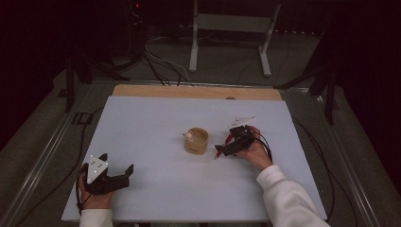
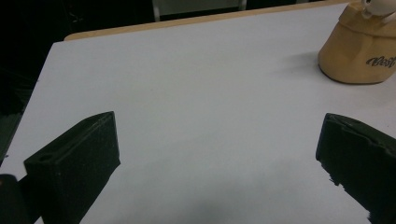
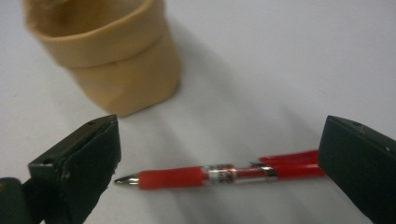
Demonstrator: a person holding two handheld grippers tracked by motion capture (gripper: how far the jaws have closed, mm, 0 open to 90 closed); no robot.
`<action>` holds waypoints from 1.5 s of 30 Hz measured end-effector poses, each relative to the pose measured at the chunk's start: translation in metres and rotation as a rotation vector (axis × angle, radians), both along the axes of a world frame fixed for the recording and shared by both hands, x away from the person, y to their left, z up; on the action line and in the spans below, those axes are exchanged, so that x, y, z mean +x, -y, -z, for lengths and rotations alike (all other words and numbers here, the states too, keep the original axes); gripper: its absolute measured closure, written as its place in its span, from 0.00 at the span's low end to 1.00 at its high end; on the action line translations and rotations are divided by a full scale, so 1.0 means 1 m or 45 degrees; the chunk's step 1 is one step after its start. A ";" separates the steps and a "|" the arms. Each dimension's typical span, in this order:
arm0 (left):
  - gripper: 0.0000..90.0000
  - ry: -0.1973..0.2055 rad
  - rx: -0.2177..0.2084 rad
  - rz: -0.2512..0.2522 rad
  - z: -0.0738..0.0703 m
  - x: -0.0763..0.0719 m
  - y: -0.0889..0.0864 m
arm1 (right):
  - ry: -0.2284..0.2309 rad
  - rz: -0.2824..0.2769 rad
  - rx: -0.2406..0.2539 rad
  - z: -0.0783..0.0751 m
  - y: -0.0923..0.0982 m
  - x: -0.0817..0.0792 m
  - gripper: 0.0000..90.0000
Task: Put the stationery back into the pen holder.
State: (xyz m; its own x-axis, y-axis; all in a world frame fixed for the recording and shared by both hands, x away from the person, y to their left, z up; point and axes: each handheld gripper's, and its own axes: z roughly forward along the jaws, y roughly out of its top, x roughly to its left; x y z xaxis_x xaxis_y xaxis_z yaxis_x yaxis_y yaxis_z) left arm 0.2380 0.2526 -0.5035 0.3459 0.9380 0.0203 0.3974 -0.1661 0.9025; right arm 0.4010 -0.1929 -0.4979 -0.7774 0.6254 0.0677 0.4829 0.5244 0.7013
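Your right gripper (image 1: pixel 222 150) hangs low over the counter (image 1: pixel 156 123) with its jaws spread wide, and the red pen (image 3: pixel 219 176) lies flat between them, its tip toward the left jaw and its clip end at the right jaw. Just left of the gripper stands the tan cup (image 1: pixel 196 140). Your left gripper (image 1: pixel 118 171), also open and holding nothing, rests at the near left, well apart.
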 end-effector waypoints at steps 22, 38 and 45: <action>0.00 -0.002 0.002 -0.001 0.000 0.000 0.000 | -0.043 -0.208 -0.083 0.018 -0.009 0.000 0.09; 0.00 -0.005 0.005 0.003 0.001 0.001 0.001 | 0.048 -0.075 -0.099 0.011 -0.003 0.000 0.09; 0.00 -0.003 0.000 0.001 0.001 0.001 0.000 | -0.001 0.167 -0.152 0.016 -0.001 0.006 0.03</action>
State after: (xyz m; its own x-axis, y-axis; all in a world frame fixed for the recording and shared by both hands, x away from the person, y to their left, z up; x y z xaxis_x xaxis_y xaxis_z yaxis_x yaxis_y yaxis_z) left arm 0.2387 0.2524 -0.5043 0.3467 0.9378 0.0195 0.3992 -0.1663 0.9016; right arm 0.4072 -0.1919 -0.5134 -0.6886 0.7251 -0.0124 0.5533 0.5363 0.6373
